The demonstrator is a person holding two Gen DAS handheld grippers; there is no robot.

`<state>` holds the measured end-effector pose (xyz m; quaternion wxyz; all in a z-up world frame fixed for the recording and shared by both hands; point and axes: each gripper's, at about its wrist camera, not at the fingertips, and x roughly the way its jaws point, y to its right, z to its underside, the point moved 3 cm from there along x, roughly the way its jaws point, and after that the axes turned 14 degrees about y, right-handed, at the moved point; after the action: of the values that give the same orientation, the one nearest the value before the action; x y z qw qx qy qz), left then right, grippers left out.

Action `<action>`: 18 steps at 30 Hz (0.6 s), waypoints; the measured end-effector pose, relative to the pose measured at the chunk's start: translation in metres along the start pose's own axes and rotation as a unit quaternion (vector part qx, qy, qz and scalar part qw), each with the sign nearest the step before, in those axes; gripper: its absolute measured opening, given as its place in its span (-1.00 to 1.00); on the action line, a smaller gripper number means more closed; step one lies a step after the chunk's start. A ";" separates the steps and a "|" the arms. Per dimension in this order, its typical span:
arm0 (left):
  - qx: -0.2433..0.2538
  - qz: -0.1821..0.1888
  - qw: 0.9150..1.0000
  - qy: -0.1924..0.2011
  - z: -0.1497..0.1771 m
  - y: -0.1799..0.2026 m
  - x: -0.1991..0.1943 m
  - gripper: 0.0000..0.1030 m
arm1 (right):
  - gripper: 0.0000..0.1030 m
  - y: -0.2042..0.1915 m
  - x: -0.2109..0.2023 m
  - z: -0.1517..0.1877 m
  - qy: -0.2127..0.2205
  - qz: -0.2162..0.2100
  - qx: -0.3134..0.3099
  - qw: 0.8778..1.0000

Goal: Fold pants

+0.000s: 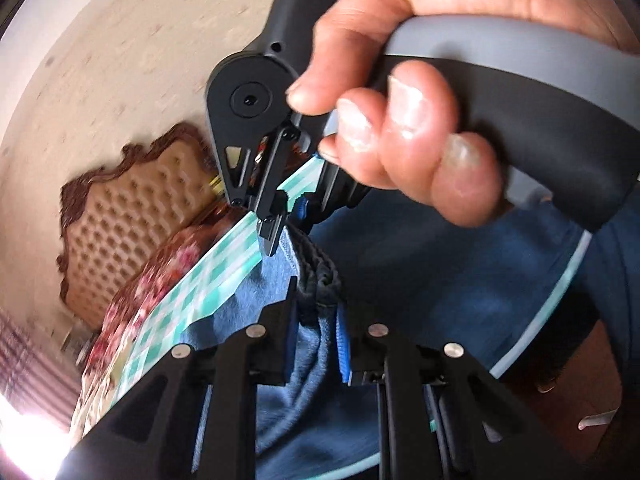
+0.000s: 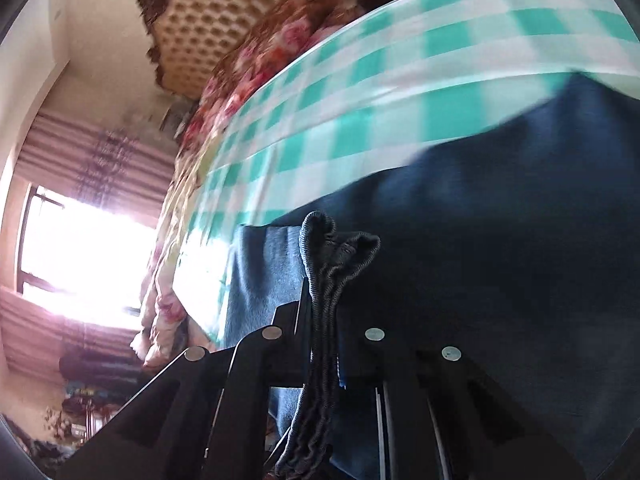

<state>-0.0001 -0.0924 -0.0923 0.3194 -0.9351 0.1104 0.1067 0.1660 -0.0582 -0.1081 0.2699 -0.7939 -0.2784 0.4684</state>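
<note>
The dark blue pants (image 1: pixel 420 264) lie over a table with a green-and-white checked cloth (image 1: pixel 208 280). My left gripper (image 1: pixel 318 344) is shut on the pants' waistband edge, with the lighter inner side (image 1: pixel 308 408) hanging below it. My right gripper (image 1: pixel 276 236), held by a hand (image 1: pixel 400 128), pinches the same waistband just beyond. In the right wrist view my right gripper (image 2: pixel 324 340) is shut on the bunched dark elastic waistband (image 2: pixel 324 280), with the pants (image 2: pixel 500 240) spread over the checked cloth (image 2: pixel 360 92).
A bed with a tufted tan headboard (image 1: pixel 132 208) and a floral cover (image 1: pixel 152 280) stands past the table; it also shows in the right wrist view (image 2: pixel 212 12). A bright window with striped curtains (image 2: pixel 80 240) is at the left.
</note>
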 end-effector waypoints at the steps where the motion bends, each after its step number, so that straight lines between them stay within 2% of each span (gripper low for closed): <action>1: 0.005 0.007 1.000 0.001 -0.003 0.009 0.004 -0.69 | -0.79 0.012 -0.006 0.000 0.003 0.011 0.004 1.000; 6: 0.036 0.037 0.999 -0.015 0.003 0.046 0.018 -0.68 | -0.78 0.045 -0.001 0.013 -0.011 0.045 0.002 0.999; 8: 0.041 0.035 0.998 -0.021 0.008 0.050 0.020 -0.60 | -0.73 0.047 0.005 0.015 -0.016 0.049 0.001 0.999; 9: 0.041 0.037 0.998 -0.025 0.010 0.053 0.020 -0.49 | -0.73 0.047 0.006 0.016 -0.015 0.049 -0.001 0.999; 10: 0.041 0.037 0.998 -0.029 0.012 0.054 0.021 -0.26 | -0.73 0.046 0.006 0.015 -0.014 0.051 -0.008 0.999; 12: 0.045 0.026 0.998 -0.029 0.013 0.055 0.021 -0.18 | -0.72 0.045 0.008 0.015 -0.017 0.055 -0.014 0.998; 15: 0.040 0.026 0.998 -0.034 0.013 0.055 0.021 -0.18 | -0.71 0.036 0.010 0.016 -0.013 0.068 -0.042 0.997; 18: 0.033 0.026 0.998 -0.041 0.012 0.059 0.020 -0.25 | -0.58 0.028 0.013 0.018 -0.011 0.075 -0.065 0.995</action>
<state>0.0014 -0.1335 -0.1409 0.3512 -0.9158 0.1253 0.1494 0.1607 -0.0655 -0.1427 0.1791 -0.8233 -0.2503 0.4768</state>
